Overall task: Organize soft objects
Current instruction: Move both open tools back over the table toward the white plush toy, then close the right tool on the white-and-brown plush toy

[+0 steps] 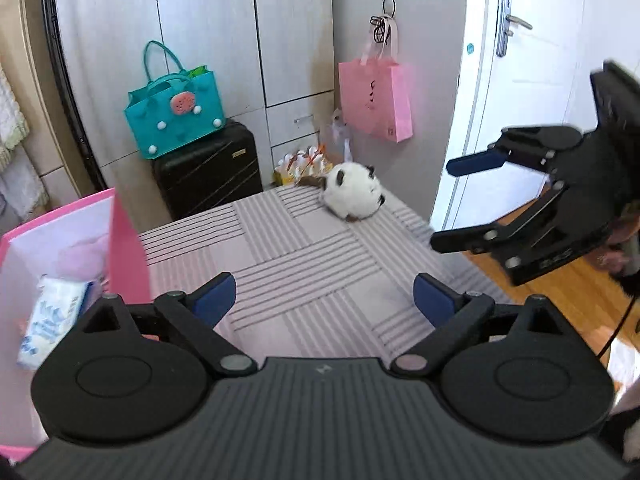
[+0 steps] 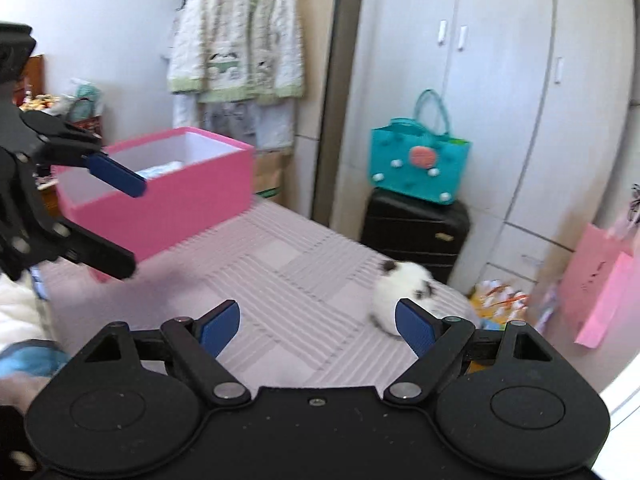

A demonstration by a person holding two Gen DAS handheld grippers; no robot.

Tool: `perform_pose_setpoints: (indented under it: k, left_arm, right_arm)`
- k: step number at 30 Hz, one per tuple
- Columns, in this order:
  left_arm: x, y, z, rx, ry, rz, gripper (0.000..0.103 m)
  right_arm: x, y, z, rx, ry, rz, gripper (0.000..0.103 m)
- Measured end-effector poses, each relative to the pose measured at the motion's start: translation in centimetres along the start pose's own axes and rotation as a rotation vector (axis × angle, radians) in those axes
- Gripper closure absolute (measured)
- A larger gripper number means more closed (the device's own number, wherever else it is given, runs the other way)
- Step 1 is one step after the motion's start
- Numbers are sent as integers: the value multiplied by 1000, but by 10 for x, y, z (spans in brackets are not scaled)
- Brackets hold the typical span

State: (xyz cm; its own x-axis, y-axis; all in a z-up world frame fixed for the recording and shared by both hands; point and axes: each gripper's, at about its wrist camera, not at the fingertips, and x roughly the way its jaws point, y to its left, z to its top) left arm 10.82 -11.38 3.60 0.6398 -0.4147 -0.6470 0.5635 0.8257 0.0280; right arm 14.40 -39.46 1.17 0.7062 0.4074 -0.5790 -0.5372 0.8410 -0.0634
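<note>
- I see the bed first, spread with a pale pink striped cover and filling the middle of both views; behind it stand grey wardrobe doors and a white door on the right
- My pink box sits on the bed's left side, open-topped; a white and blue packet and something pale pink lie inside it
- A black suitcase stands past the bed's far edge with a teal bag on top; a pink paper bag hangs on the wall
- The plush toy, white with dark patches, lies near the far corner of the bed, touching neither tool
- My left gripper hovers over the cover beside the box, jaws spread wide and empty
- My right gripper points toward the plush, jaws apart, nothing between them; the plush shows just behind its right finger
</note>
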Motion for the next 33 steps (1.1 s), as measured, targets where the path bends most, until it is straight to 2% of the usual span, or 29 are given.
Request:
perform_pose_setpoints:
  k: [7, 11, 15, 21, 25, 27, 30, 33]
  left_arm:
    - [47, -6, 13, -76, -11, -65, 7]
    - [70, -8, 17, -133, -72, -87, 7]
    - [94, -9, 22, -186, -105, -124, 7]
    - [132, -8, 33, -237, -131, -155, 8]
    - [159, -10, 41, -253, -105, -163, 7]
    - [171, -11, 43, -268, -85, -132, 7]
    - [190, -10, 47, -279, -74, -128, 8]
    - [204, -9, 48, -288, -51, -119, 11]
  right_arm:
    - [33, -34, -34, 44, -123, -3, 15]
    - [56, -52, -46, 115, -162, 47, 15]
    - [82, -66, -51, 168, -110, 80, 15]
    - [108, -76, -60, 113, -77, -11, 15]
    - [124, -76, -59, 56, -39, -22, 15]
    - [131, -74, -59, 30, -33, -30, 15]
    - [139, -75, -57, 13, -34, -46, 15]
    - [145, -80, -53, 30, -29, -16, 17]
